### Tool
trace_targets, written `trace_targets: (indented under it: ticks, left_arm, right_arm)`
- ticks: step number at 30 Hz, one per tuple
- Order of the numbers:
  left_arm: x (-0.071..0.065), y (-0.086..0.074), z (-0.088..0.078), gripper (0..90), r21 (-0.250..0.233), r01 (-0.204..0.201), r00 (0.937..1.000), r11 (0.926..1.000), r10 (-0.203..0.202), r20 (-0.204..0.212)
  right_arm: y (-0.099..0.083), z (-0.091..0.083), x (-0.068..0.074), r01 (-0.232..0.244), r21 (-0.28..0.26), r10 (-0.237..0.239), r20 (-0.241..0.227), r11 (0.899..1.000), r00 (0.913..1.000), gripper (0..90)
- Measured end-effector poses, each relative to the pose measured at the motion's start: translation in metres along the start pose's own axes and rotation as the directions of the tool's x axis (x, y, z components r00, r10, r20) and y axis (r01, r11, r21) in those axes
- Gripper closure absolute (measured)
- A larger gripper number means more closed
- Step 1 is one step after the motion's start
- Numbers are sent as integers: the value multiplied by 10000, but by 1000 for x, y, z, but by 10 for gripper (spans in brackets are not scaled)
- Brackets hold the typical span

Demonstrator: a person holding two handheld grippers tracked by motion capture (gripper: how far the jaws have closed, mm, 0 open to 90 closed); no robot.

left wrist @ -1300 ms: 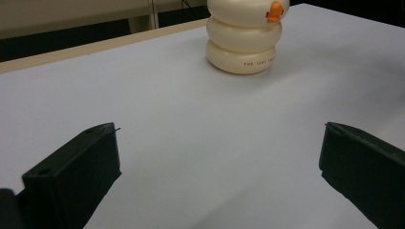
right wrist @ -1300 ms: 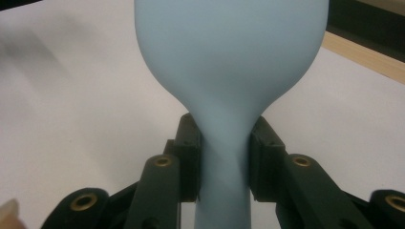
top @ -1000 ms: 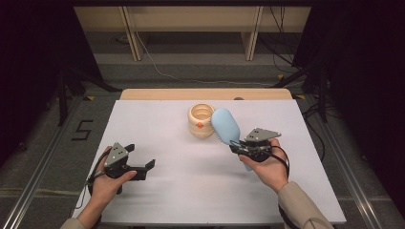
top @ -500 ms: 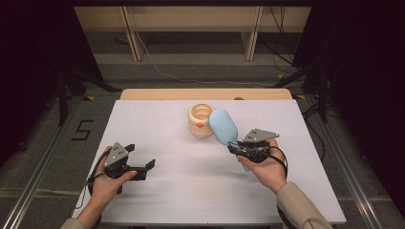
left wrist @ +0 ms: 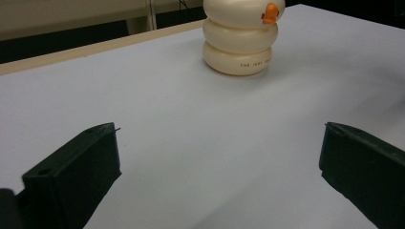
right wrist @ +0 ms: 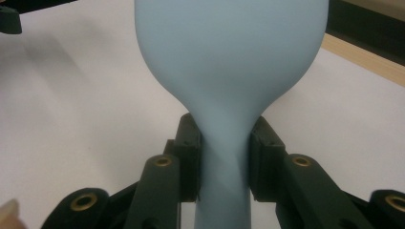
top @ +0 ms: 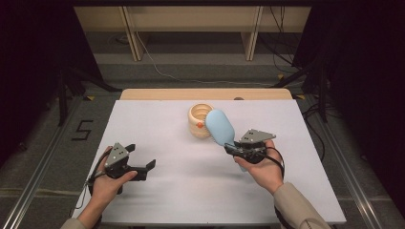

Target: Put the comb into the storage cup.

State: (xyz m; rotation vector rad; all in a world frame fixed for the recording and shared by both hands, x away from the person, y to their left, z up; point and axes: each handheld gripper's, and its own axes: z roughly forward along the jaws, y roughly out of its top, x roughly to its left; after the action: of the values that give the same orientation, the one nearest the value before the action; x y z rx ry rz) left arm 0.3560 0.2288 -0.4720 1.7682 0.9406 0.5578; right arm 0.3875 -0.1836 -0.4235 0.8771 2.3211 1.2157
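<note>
Dark room, grey floor with cables running across it; a white-topped table (top: 157, 191) is sitting in the middle, a bare wooden strip showing along its far edge.

Nearest, at the bottom of the high view, two forearms are coming in. The left hand (top: 107, 183) is holding the left gripper (top: 147, 168) low over the near-left part of the table. Its jaws are standing wide apart with nothing between them; the left gripper view is showing bare white surface in the gap.

A little farther in, on the right, the right hand (top: 260, 169) is carrying the right gripper (top: 230, 147) above the table, pointing up and to the left in the high view. Its jaws are clenched on the narrow neck of a pale blue brush (top: 219, 127). In the right gripper view both pads (right wrist: 190, 157) are pressing on either side of the blue handle, and the broad oval head (right wrist: 229, 47) is widening out just beyond them. The smooth back of the head is facing the cameras; bristles cannot be made out.

Beyond that, near the table's middle, a cream ringed cup (top: 198, 121) is standing upright, three stacked bulges with a small orange mark (left wrist: 270, 13) near the top. In the high view the brush head is overlapping the cup's right side; whether they are touching cannot be told.
</note>
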Motion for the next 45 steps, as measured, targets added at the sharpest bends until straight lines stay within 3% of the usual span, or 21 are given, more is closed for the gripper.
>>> trace_targets:
  ticks: [8,16,20,24,31,38,45]
  left_arm:
    - [-7,3,1,0,-94,-50,9996,9999,53,277]
    - [-25,10,7,0,-252,119,9938,9996,-90,1107]
    - [-41,16,14,0,-205,226,9839,9995,-186,1777]
    - [-60,20,24,0,-86,283,9695,9996,-253,2439]
    - [-86,25,42,0,93,109,9528,9999,-132,3032]
    - [-102,28,59,0,299,-158,9417,9994,48,3364]
    - [-112,29,74,0,585,-381,9363,9976,152,3510]
  right_arm:
    - [4,6,5,-32,-78,32,-61,10000,10000,703]
    - [8,11,9,-72,-76,71,-171,9999,9998,702]
    - [10,13,10,-74,-55,72,-208,10000,9998,702]
    - [12,16,11,-92,-89,90,-245,9999,9997,702]
    - [15,19,14,-151,-161,146,-278,9998,9995,702]
    - [18,22,17,-168,-225,162,-263,9996,9995,702]
    - [22,26,21,-203,-282,195,-294,9994,9994,702]
